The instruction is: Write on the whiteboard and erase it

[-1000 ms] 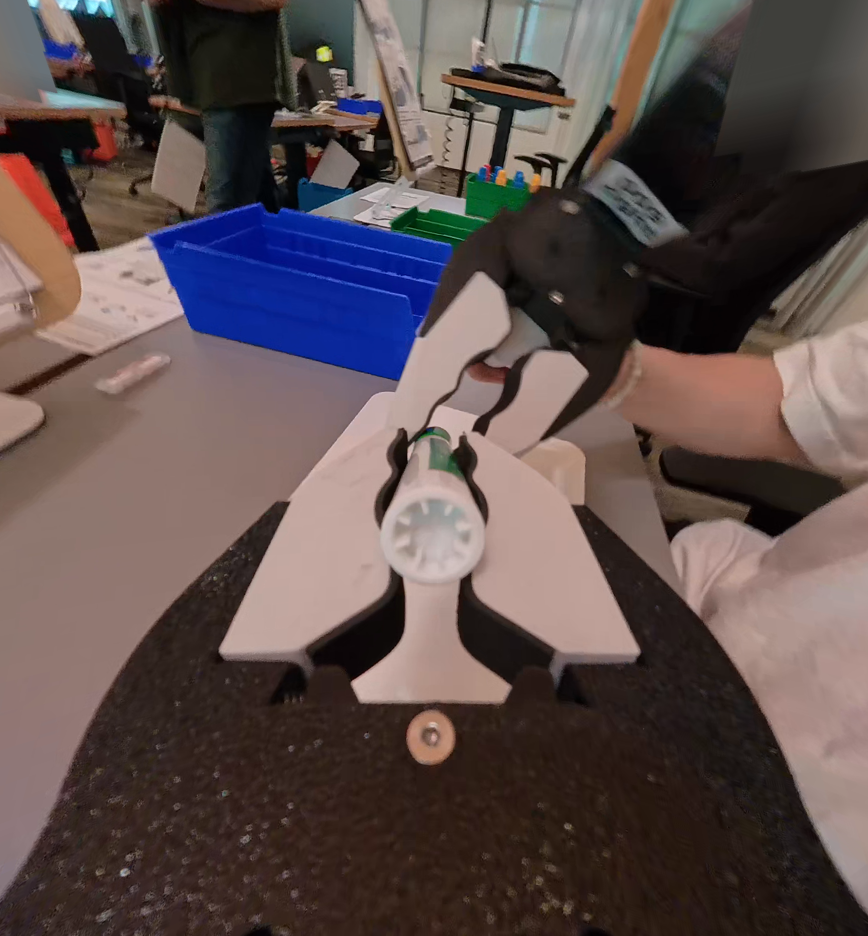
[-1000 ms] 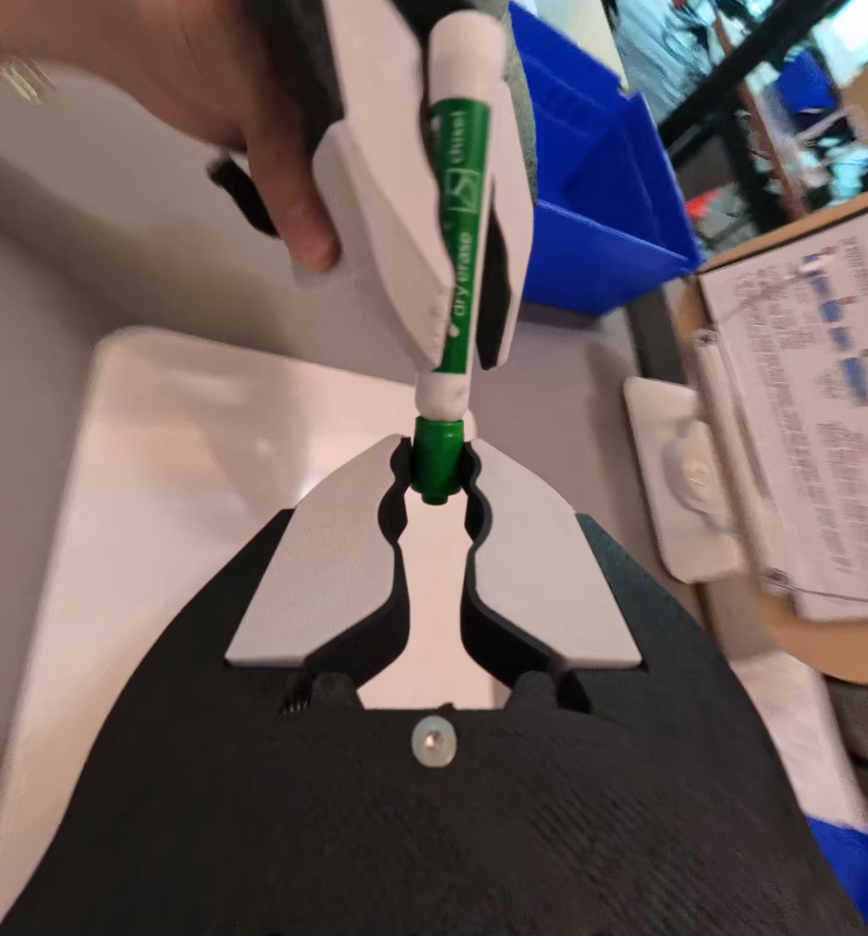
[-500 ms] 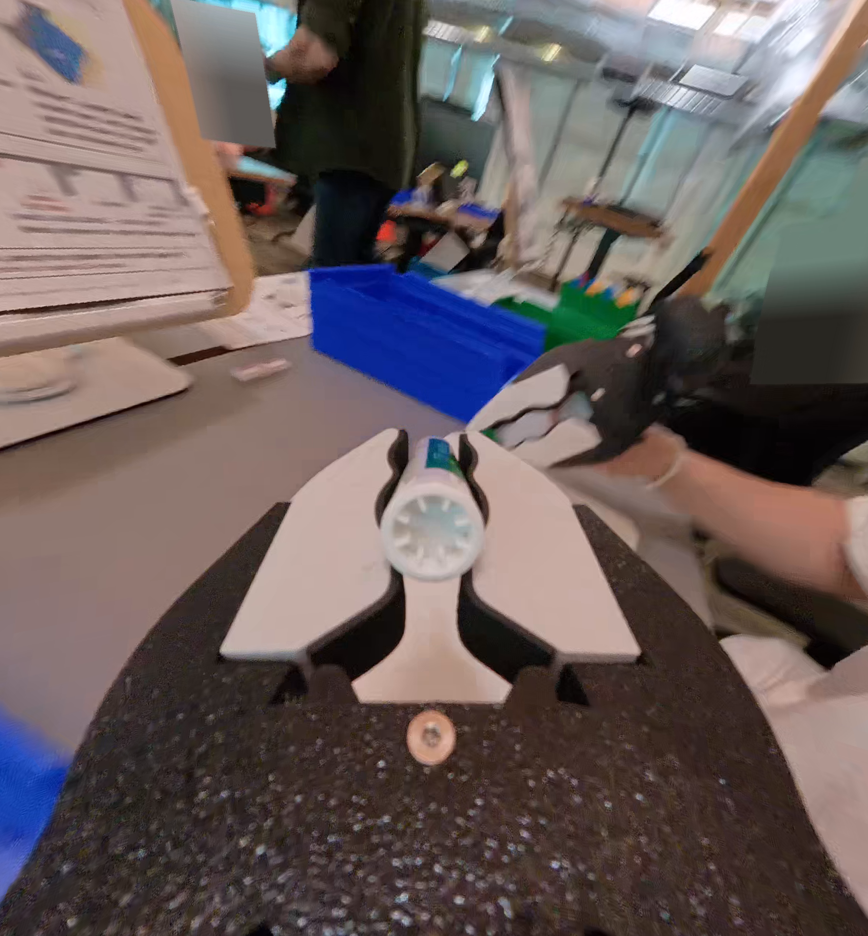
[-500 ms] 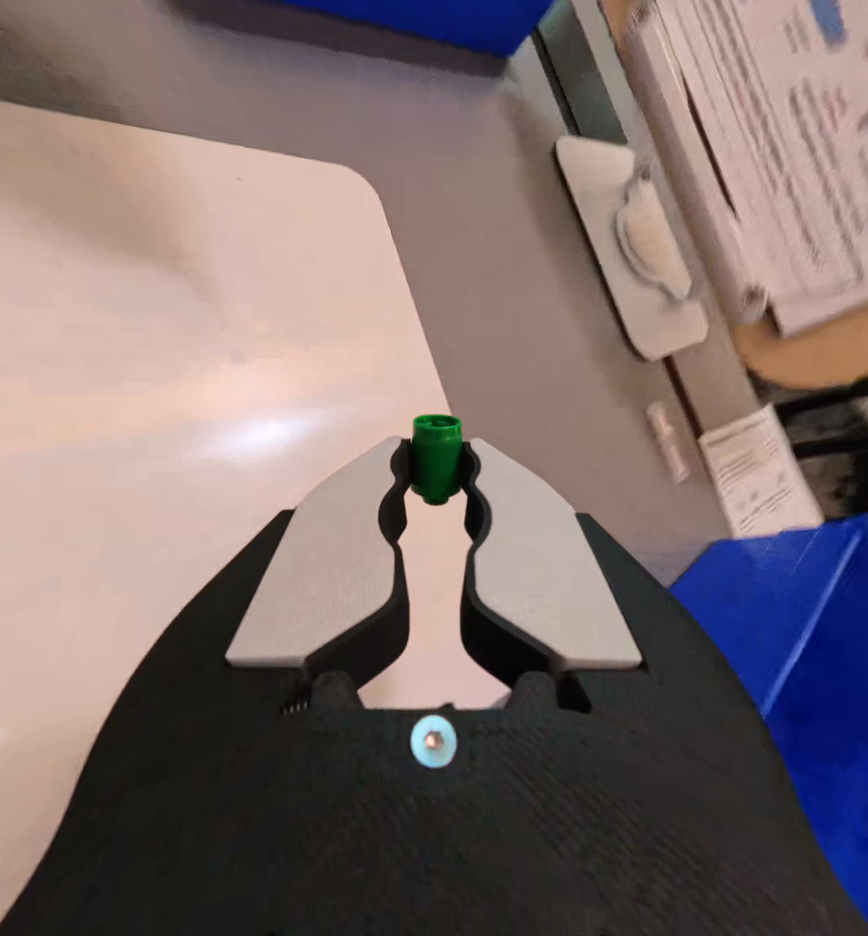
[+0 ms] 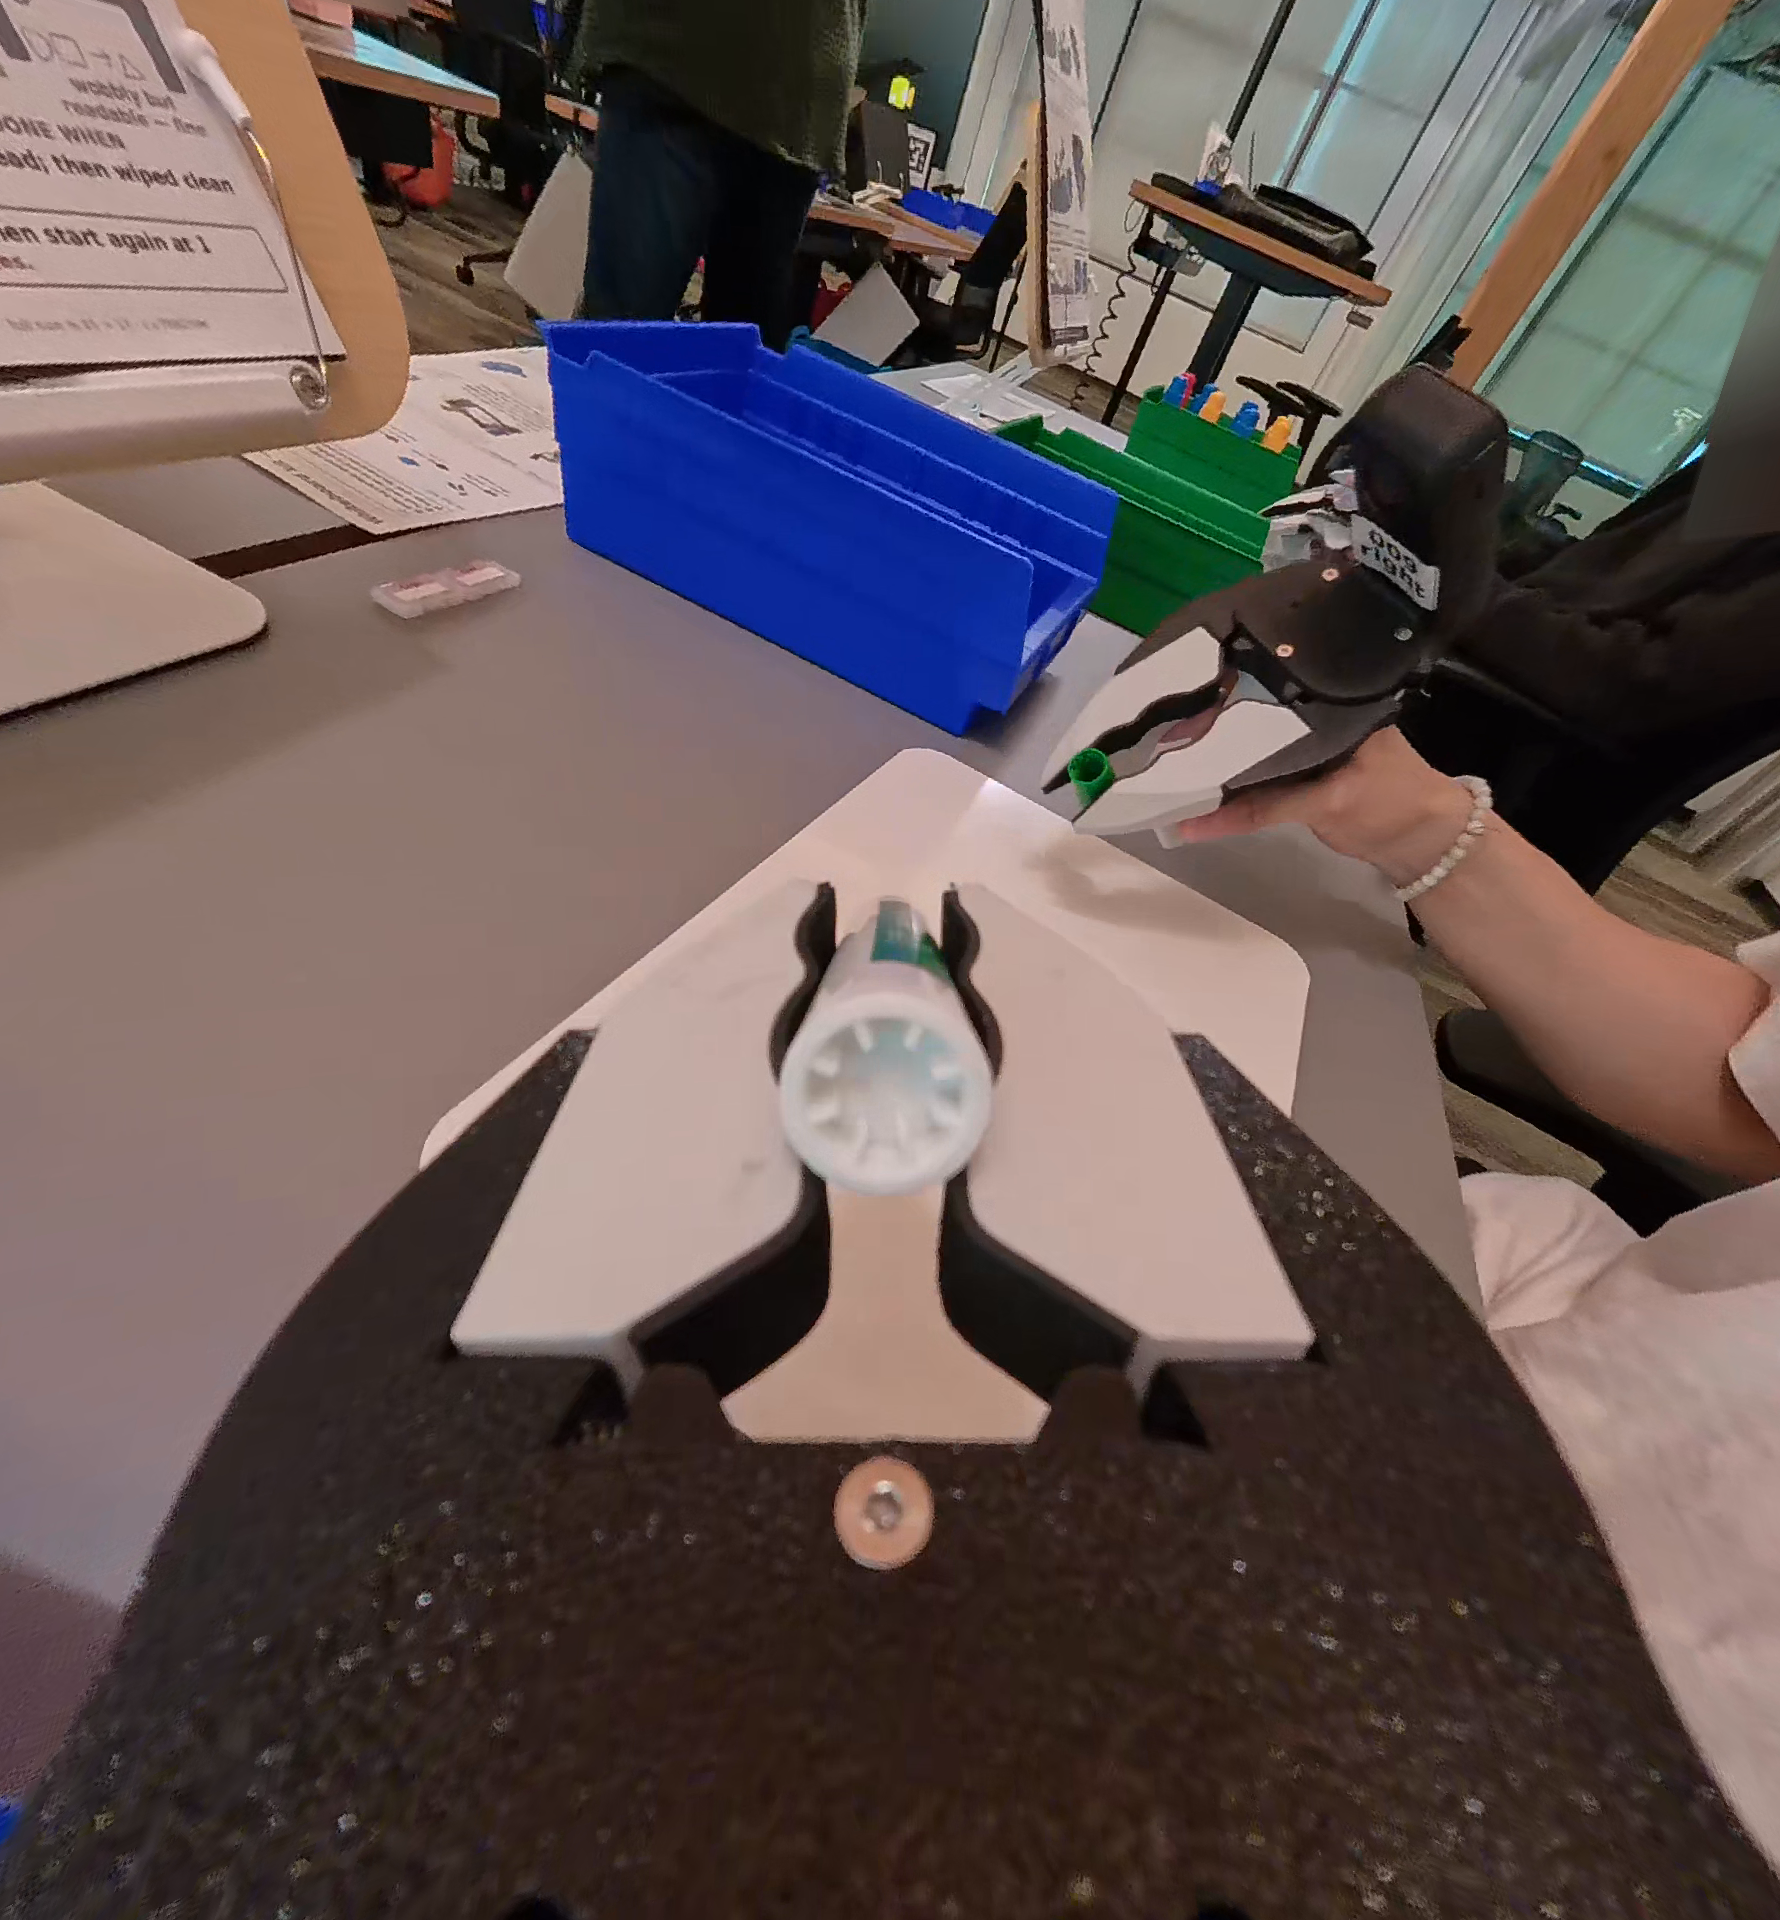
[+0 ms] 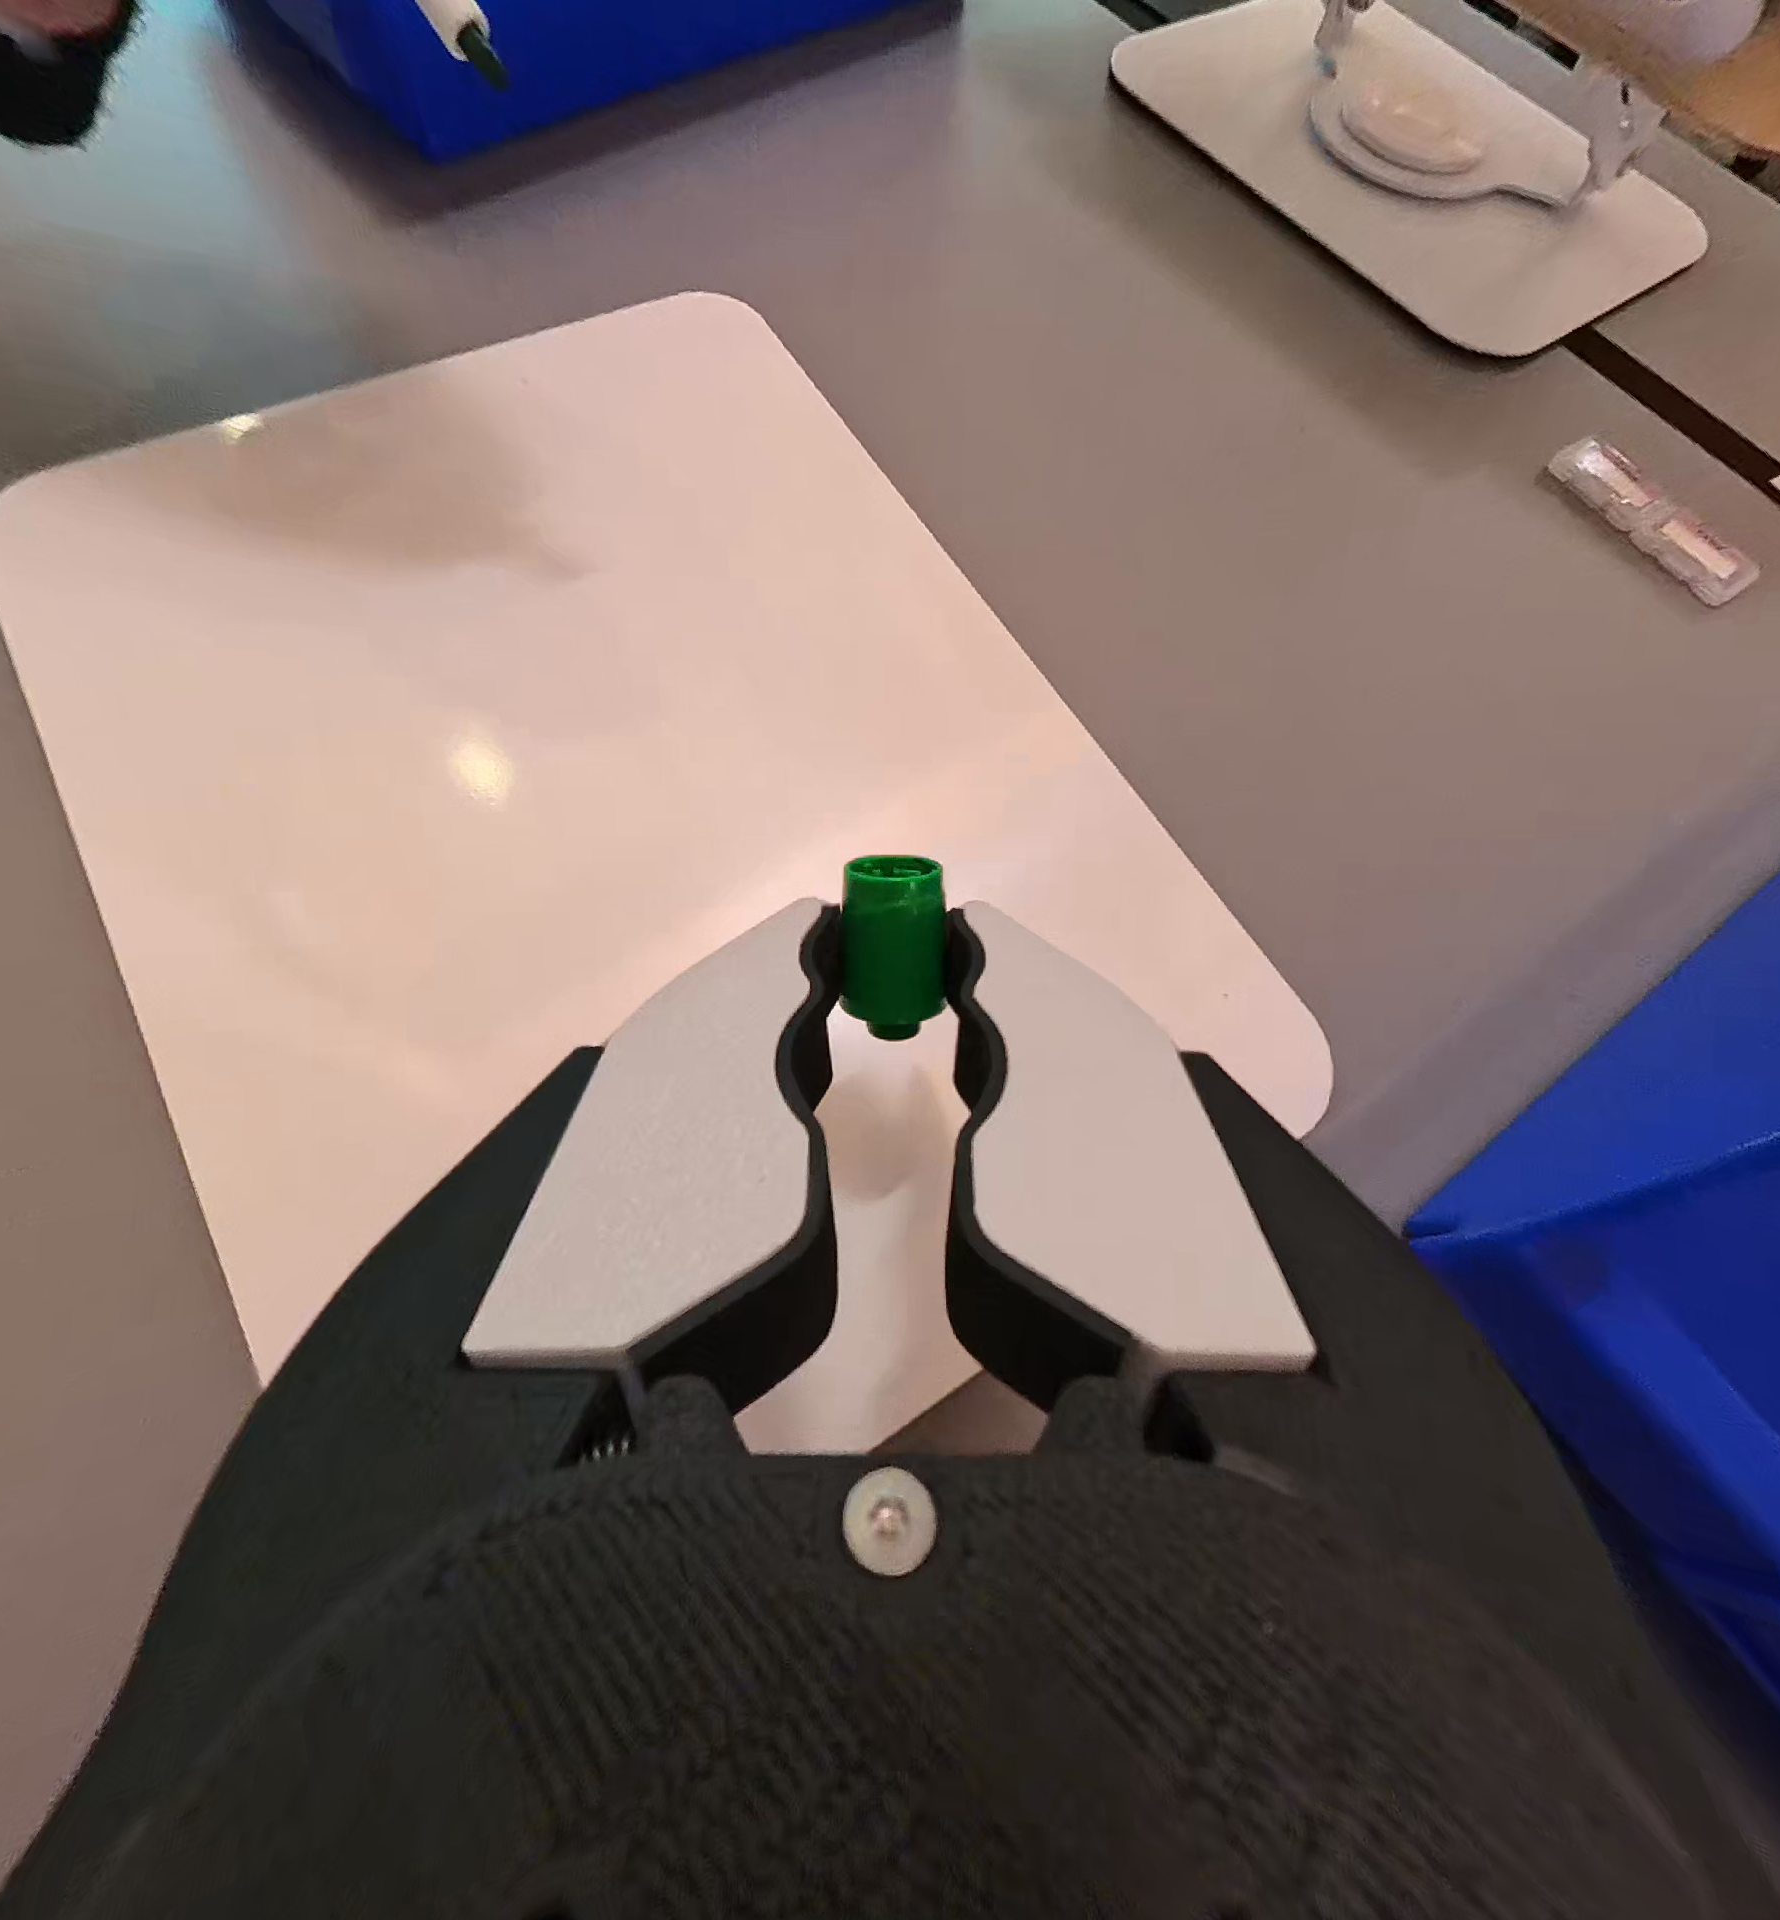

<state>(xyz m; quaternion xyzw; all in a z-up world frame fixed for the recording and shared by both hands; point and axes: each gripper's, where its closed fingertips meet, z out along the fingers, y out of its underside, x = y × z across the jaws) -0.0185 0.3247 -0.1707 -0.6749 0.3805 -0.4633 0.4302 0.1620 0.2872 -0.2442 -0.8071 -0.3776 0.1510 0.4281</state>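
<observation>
My left gripper (image 5: 886, 899) is shut on a white dry-erase marker (image 5: 886, 1101) with a green label, its butt end toward the camera. It is held above the blank white whiteboard (image 5: 1125, 935), which lies flat on the grey table. My right gripper (image 6: 891, 909) is shut on the marker's green cap (image 6: 891, 940), above the whiteboard (image 6: 450, 675) near its corner. In the left wrist view the right gripper (image 5: 1078, 795) with the cap (image 5: 1088, 771) hovers at the board's far right edge. The marker's dark bare tip (image 6: 470, 36) shows at the top of the right wrist view.
A blue bin (image 5: 813, 520) and a green bin (image 5: 1177, 499) stand behind the board. A white stand base (image 6: 1416, 177) and a small clear packet (image 6: 1655, 535) lie on the table. A second blue bin (image 6: 1696, 1351) is at the right. A person (image 5: 709, 156) stands in the background.
The cap has come off the marker and stays in my right gripper. The two grippers have moved apart; the right one now hangs over the board's corner.
</observation>
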